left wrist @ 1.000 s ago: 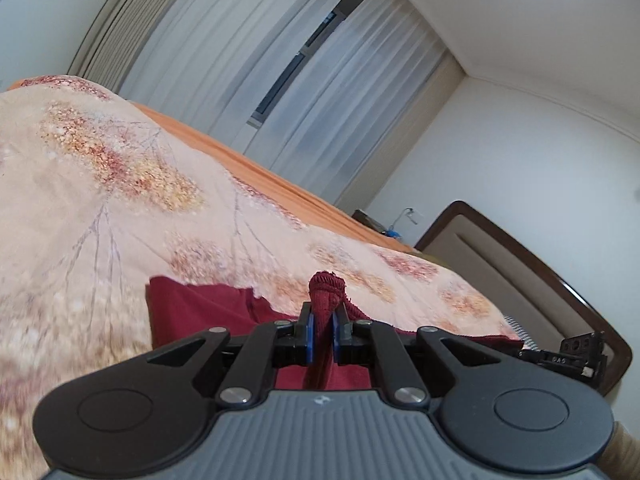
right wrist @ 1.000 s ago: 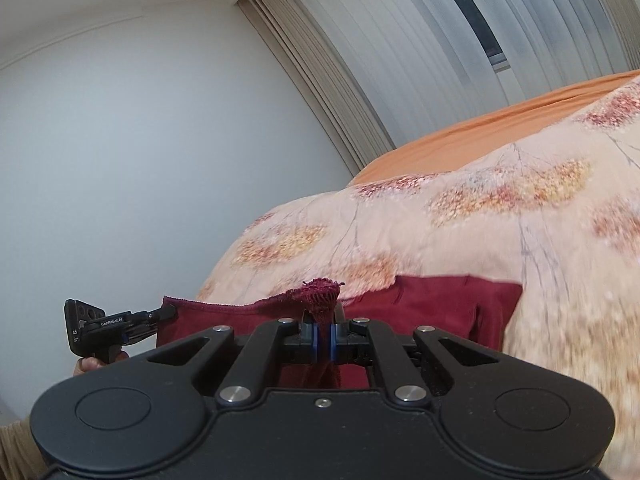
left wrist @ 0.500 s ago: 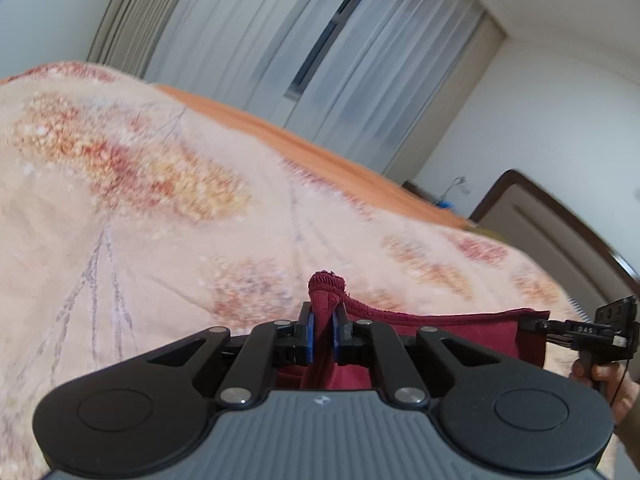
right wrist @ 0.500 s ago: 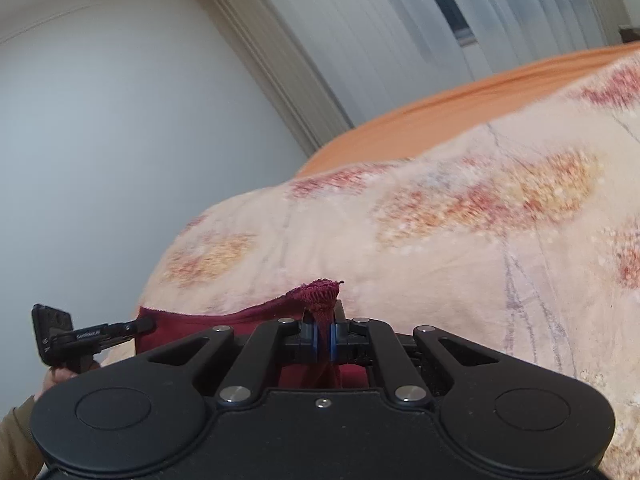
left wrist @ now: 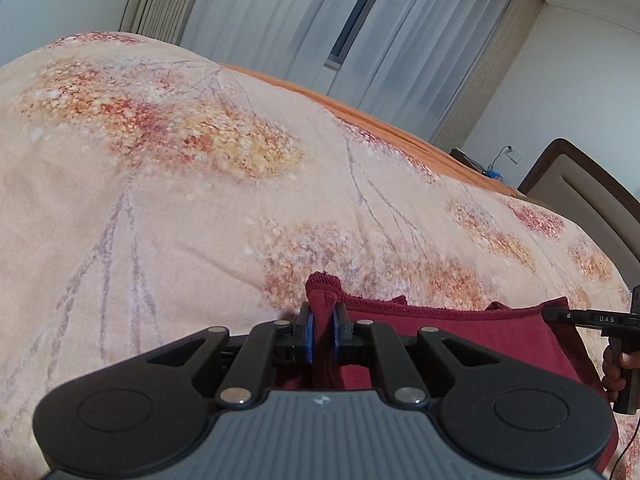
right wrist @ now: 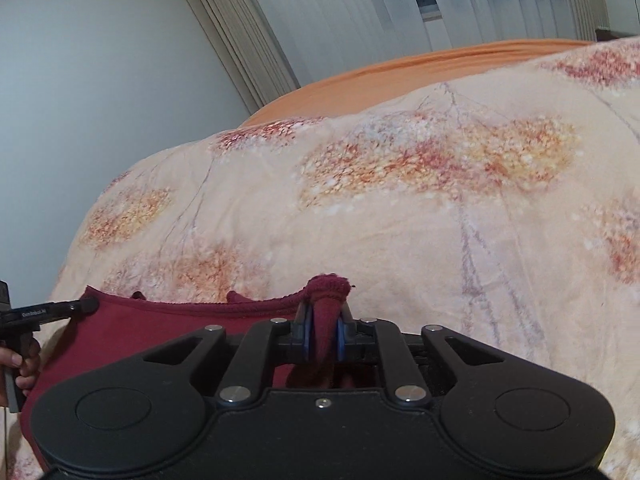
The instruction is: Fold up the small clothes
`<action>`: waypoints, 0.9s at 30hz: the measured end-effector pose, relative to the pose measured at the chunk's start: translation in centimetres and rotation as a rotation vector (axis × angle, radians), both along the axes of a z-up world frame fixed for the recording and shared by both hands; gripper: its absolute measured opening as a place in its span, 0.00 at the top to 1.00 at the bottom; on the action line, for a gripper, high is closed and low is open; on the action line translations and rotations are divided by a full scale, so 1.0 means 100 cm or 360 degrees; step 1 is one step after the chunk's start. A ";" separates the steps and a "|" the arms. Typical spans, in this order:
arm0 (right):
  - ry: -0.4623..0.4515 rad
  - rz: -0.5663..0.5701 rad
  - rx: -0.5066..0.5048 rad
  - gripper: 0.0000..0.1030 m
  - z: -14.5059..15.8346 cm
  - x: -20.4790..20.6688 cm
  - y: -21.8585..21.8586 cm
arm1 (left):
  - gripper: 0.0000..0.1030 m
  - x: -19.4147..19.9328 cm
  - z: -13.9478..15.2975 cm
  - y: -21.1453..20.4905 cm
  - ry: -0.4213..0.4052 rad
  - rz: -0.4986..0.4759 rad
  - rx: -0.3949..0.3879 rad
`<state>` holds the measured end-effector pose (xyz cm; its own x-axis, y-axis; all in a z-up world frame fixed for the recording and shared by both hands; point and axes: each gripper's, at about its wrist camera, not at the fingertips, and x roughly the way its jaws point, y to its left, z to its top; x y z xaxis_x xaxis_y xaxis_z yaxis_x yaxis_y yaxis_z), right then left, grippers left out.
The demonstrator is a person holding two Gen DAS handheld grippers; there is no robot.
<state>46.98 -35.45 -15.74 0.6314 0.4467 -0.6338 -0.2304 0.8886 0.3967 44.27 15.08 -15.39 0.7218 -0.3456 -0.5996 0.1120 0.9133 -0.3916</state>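
Floral bedspread point(left wrist: 200, 200) across bed. Maroon garment point(left wrist: 460, 332) flat near bed's front edge, top hem stretched between both tongs. Left tongs point(left wrist: 321, 330) pinching one hem corner. Right tongs point(right wrist: 323, 334) just easing apart, hem bunch between pads.

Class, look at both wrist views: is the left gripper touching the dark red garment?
Touching. In the left wrist view the left gripper has its blue pads pinched on a bunched edge of the dark red garment, which pokes up between them.
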 end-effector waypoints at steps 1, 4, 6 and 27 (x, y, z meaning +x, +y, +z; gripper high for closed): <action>-0.0015 0.0007 -0.0008 0.87 0.001 0.001 0.001 | 0.91 0.000 0.000 -0.002 -0.0007 0.0004 0.0005; -0.0008 0.0043 -0.0106 0.87 0.001 0.003 0.008 | 0.91 0.003 -0.007 -0.010 -0.0002 0.0031 0.0072; 0.0018 0.0040 -0.0138 0.86 0.000 0.005 0.011 | 0.91 0.004 -0.009 -0.014 0.0012 0.0046 0.0096; -0.0078 0.0239 0.0306 0.66 0.037 -0.143 0.014 | 0.70 -0.137 0.039 -0.027 -0.0098 -0.0147 0.0111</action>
